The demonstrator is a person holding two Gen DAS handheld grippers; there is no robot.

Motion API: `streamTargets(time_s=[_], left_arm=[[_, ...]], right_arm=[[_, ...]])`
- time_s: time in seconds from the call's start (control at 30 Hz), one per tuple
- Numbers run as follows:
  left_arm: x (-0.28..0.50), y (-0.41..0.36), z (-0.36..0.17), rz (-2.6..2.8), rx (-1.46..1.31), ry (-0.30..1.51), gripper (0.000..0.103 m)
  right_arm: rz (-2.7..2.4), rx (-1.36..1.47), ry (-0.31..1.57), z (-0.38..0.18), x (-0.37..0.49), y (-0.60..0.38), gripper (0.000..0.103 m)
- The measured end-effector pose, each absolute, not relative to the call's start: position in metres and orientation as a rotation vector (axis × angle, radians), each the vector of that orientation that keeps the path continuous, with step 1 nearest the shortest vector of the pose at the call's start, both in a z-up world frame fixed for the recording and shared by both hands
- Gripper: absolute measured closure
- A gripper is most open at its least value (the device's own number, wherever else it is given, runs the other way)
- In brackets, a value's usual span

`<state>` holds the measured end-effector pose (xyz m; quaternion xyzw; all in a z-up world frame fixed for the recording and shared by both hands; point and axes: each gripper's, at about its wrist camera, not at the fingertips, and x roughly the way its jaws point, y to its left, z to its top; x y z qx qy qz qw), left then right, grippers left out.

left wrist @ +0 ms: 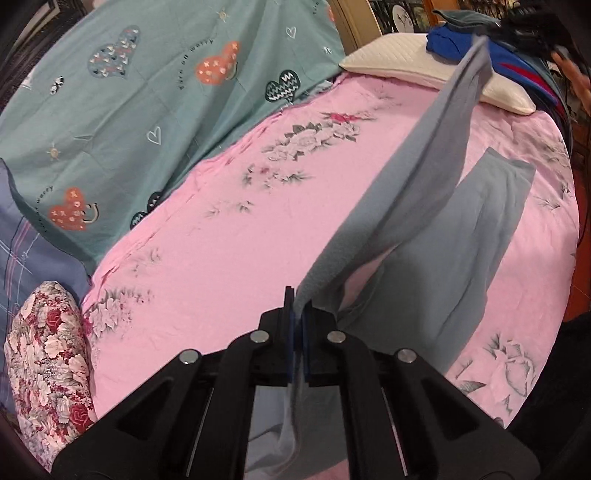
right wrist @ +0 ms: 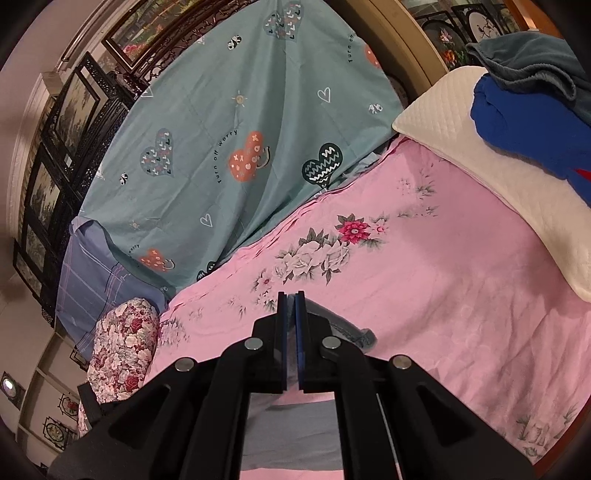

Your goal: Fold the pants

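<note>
The grey pants [left wrist: 436, 206] are lifted above the pink floral bed sheet [left wrist: 229, 229]. My left gripper [left wrist: 297, 314] is shut on one edge of the pants, and the cloth stretches taut from it up to the far right, where my right gripper [left wrist: 517, 29] holds the other end. One pant leg [left wrist: 480, 236] hangs down onto the sheet. In the right wrist view my right gripper [right wrist: 291, 314] is shut on grey pants cloth [right wrist: 332, 321], which also hangs below the jaws.
A teal heart-print quilt [left wrist: 140, 96] is piled at the back left. A white pillow [left wrist: 413, 62] with blue clothes [right wrist: 524, 125] lies at the far right. A floral cushion [left wrist: 48, 354] sits at the near left.
</note>
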<state>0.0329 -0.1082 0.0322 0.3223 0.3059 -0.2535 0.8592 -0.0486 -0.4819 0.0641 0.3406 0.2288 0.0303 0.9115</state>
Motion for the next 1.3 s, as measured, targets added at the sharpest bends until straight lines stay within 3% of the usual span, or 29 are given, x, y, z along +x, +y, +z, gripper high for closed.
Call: streamTargets(time_s=[0.23, 0.33, 0.53, 0.77, 1.03, 1.17, 1.3], left_arm=[[-0.017, -0.119, -0.04, -0.656, 0.744, 0.758, 0.1], [-0.03, -0.122, -0.05, -0.701, 0.749, 0.789, 0.1], [-0.024, -0.12, -0.05, -0.69, 0.735, 0.812, 0.1], [-0.018, -0.122, -0.053, -0.695, 0.712, 0.834, 0.1], [-0.017, -0.122, -0.058, -0.721, 0.718, 0.851, 0.1], [-0.017, -0.121, -0.057, -0.72, 0.714, 0.85, 0.099], [-0.015, -0.122, -0.057, -0.718, 0.698, 0.854, 0.098]], right_arm=[[-0.037, 0.808, 0.712, -0.071, -0.088, -0.489, 0.1], [-0.058, 0.872, 0.712, -0.094, -0.105, -0.496, 0.1], [-0.058, 0.867, 0.707, -0.088, -0.102, -0.495, 0.1], [-0.026, 0.766, 0.645, -0.039, -0.089, -0.492, 0.1], [-0.111, 0.8, 0.805, -0.095, -0.115, -0.494, 0.099], [-0.128, 0.7, 0.878, -0.084, -0.108, -0.486, 0.084], [-0.122, 0.619, 0.79, -0.049, -0.099, -0.49, 0.082]])
